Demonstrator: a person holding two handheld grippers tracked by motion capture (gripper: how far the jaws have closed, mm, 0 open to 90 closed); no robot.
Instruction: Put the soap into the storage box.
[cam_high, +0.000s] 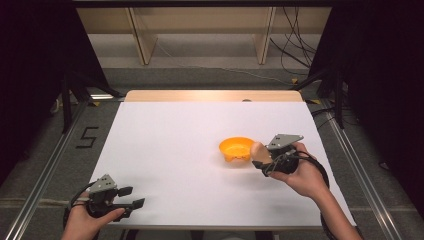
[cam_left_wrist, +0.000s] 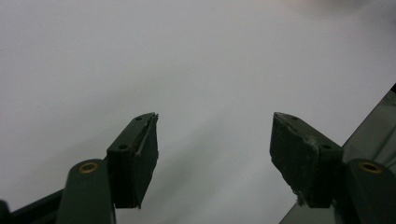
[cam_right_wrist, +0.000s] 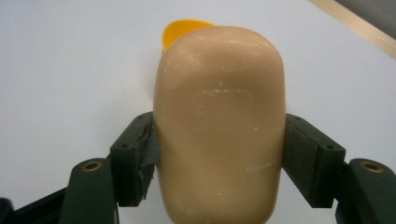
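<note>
- A beige bar of soap (cam_right_wrist: 219, 126) is clamped between the jaws of the right gripper (cam_high: 263, 161), one pad pressed against each of its long sides, as seen in the right gripper view.
- In the high view, the soap (cam_high: 258, 151) is held just beside the right rim of an orange bowl (cam_high: 235, 150); whether the two touch cannot be told.
- In the right gripper view, the bowl's rim (cam_right_wrist: 184, 29) is seen just past the far end of the soap.
- The bowl is placed on the white table top (cam_high: 175, 150), right of its middle.
- The left gripper (cam_high: 131, 197) is held near the table's near left corner, well apart from the bowl.
- Its jaws are spread wide with nothing between them; bare white surface (cam_left_wrist: 187, 70) is seen beyond them in the left gripper view.
</note>
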